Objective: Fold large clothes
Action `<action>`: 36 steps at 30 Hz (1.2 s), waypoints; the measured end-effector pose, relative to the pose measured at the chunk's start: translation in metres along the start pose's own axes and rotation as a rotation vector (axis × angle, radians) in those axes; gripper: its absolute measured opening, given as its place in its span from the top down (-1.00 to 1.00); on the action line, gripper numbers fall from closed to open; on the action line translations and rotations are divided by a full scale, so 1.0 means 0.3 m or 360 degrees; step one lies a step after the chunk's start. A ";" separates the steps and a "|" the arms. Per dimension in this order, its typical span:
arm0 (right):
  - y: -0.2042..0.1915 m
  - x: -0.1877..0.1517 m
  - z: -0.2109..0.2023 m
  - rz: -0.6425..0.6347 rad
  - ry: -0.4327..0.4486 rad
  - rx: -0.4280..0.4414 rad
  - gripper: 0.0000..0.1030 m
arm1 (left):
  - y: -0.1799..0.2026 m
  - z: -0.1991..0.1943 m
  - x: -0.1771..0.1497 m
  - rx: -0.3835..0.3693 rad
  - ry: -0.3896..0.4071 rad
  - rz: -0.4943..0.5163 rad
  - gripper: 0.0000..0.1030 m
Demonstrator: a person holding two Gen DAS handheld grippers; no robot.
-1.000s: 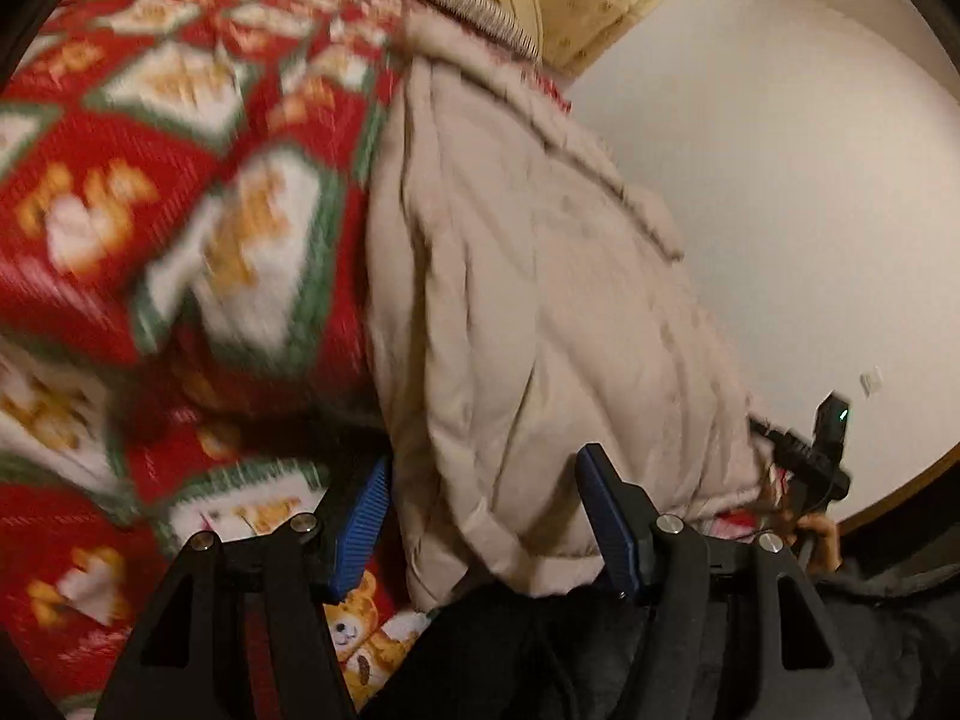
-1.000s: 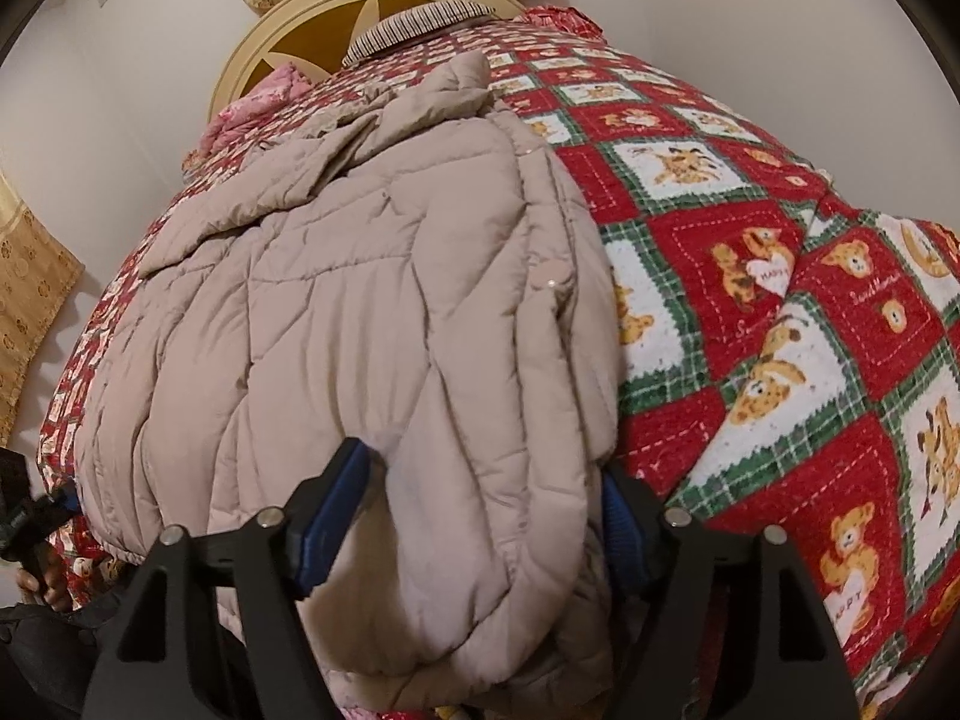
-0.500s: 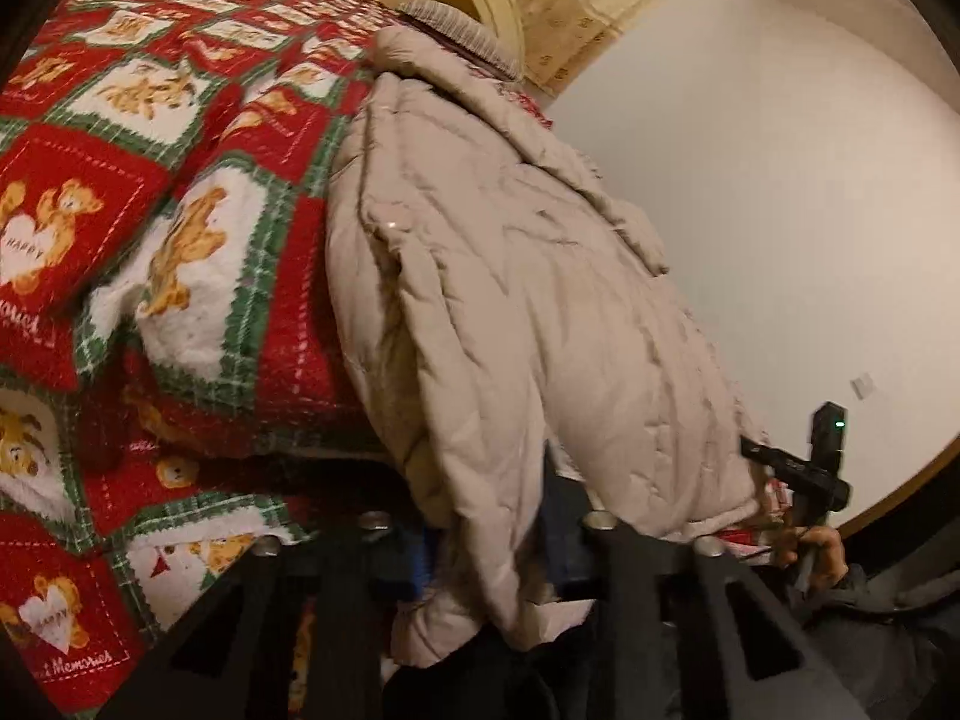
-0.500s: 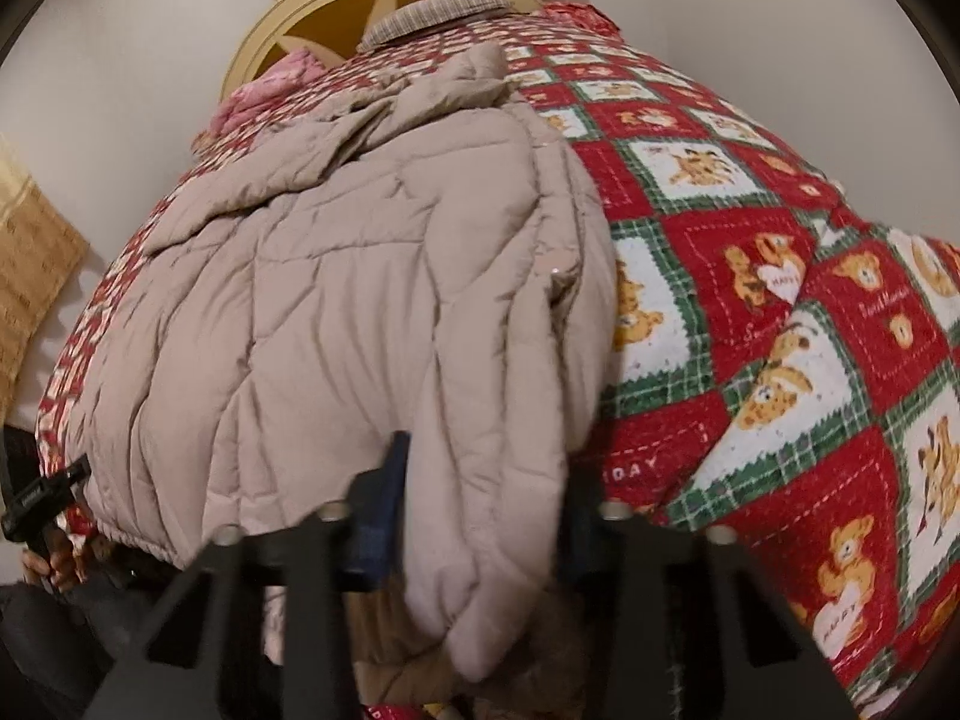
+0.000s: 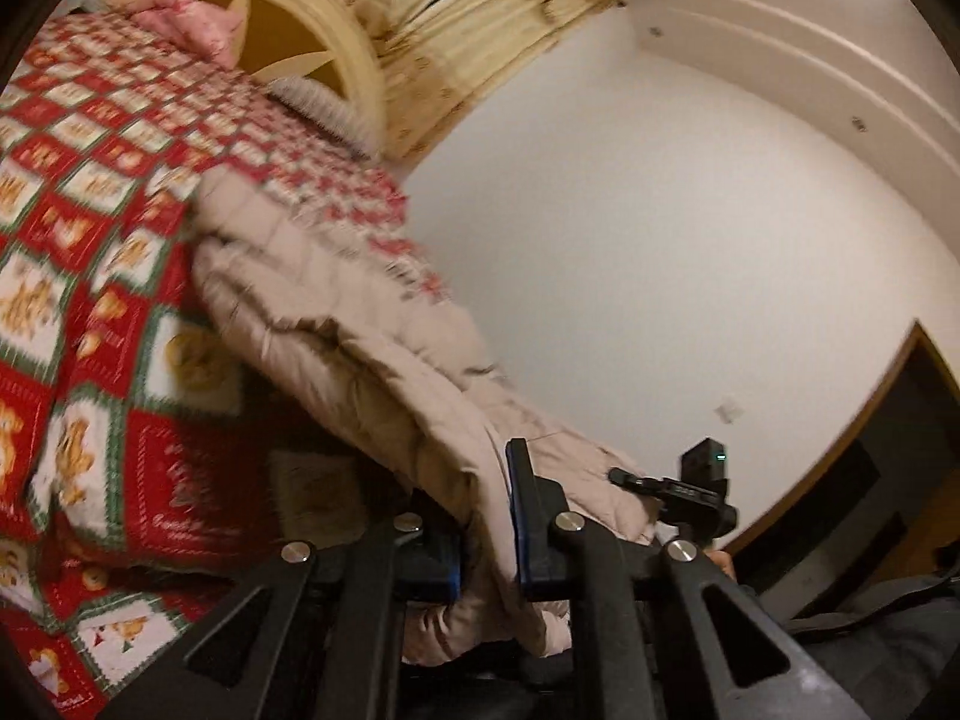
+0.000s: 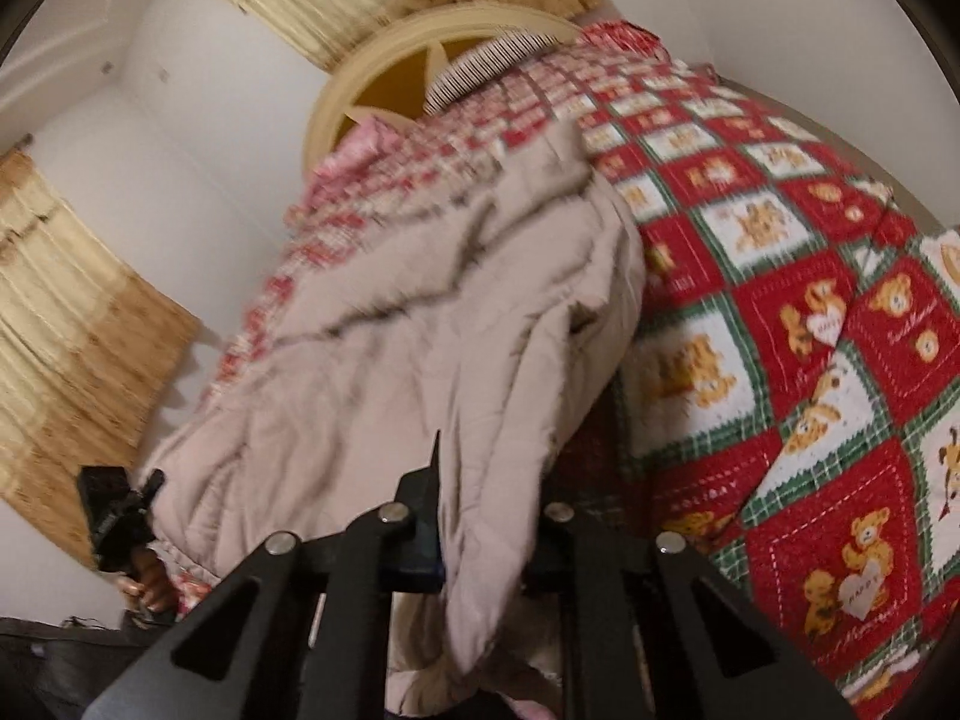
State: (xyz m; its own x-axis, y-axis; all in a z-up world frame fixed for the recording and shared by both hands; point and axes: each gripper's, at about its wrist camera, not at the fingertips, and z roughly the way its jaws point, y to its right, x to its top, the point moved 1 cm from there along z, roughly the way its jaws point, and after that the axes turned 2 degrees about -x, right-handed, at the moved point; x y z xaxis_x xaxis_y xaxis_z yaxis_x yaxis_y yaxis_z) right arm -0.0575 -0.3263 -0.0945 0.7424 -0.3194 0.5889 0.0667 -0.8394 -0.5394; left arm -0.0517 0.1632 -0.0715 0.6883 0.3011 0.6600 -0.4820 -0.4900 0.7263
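Observation:
A beige quilted jacket lies on the bed with its near hem lifted off the quilt. My left gripper has its jaws closing, and its blue pads pinch a fold of that hem. In the right wrist view the same jacket rises toward the camera. There my right gripper also has closing jaws, with the other hem corner pressed between them. Each view shows the other hand's gripper at the far end of the raised hem. The lower jacket hangs behind the fingers, hidden.
A red and green teddy-bear quilt covers the bed. A round cream headboard and a pink pillow stand at the far end. Yellow curtains hang on the white walls. A dark doorway is at the right.
Both grippers closed on the jacket's near hem and rose with it. The hem has left the quilt, and both views tilted up toward the walls.

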 end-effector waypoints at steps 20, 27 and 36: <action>-0.104 0.361 -0.079 0.0130 0.0396 0.0195 0.69 | -0.152 0.131 0.437 0.0137 0.0219 -0.0339 0.77; -0.074 0.635 0.233 0.0237 0.0337 0.0074 0.69 | -0.374 0.313 0.613 0.0360 0.0228 -0.0530 0.76; 0.110 0.768 0.675 0.0414 0.0216 -0.0196 0.66 | -0.722 0.534 0.657 0.0677 0.0073 -0.0778 0.70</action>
State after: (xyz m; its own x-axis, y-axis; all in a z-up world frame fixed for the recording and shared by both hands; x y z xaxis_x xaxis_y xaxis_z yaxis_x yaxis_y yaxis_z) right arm 0.2508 -0.3386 -0.0984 0.6275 -0.5794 0.5202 -0.2011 -0.7660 -0.6106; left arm 0.2752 0.1977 -0.1295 0.7456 0.6014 0.2869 0.1441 -0.5659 0.8118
